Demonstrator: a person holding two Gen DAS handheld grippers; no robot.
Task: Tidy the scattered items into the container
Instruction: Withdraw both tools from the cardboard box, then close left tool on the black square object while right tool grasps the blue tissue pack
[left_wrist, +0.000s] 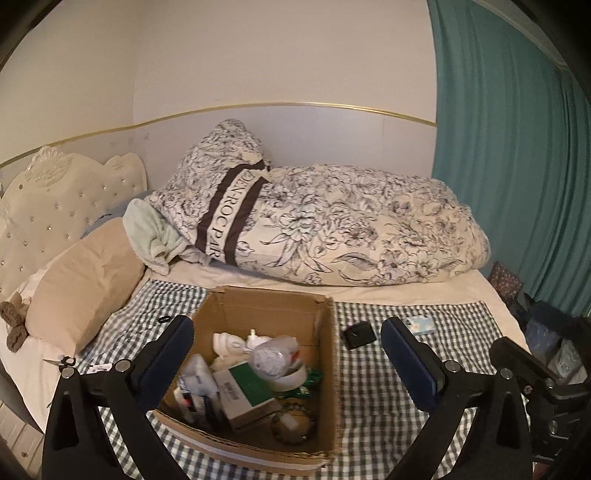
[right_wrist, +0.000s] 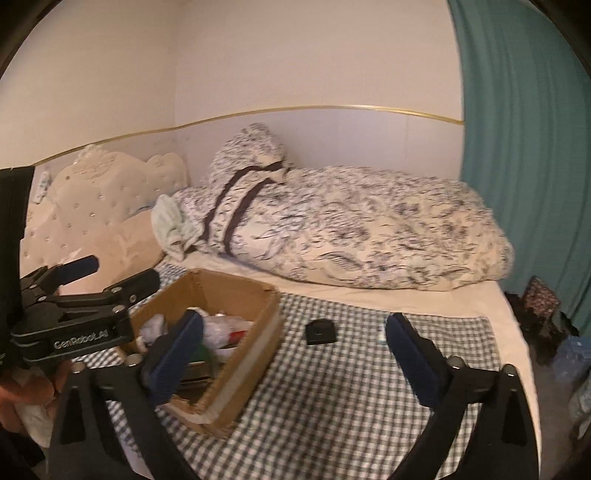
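Note:
An open cardboard box (left_wrist: 325, 354) sits on a checked cloth (left_wrist: 388, 387) on the bed and holds several items, among them a green-and-white carton (left_wrist: 247, 391) and a roll of tape. A small black square item (left_wrist: 359, 334) lies right of the box; it also shows in the right wrist view (right_wrist: 320, 331). A pale blue packet (left_wrist: 421, 325) lies further right. Scissors (left_wrist: 61, 362) and a black ring (left_wrist: 164, 319) lie left of the box. My left gripper (left_wrist: 288, 354) is open and empty above the box. My right gripper (right_wrist: 295, 350) is open and empty, right of the box (right_wrist: 255, 354).
A rolled floral duvet (left_wrist: 332, 221) lies along the wall behind the cloth. A beige pillow (left_wrist: 81, 288) and tufted headboard (left_wrist: 55, 206) are at the left. A teal curtain (left_wrist: 517, 147) and bags on the floor (left_wrist: 546, 332) are at the right.

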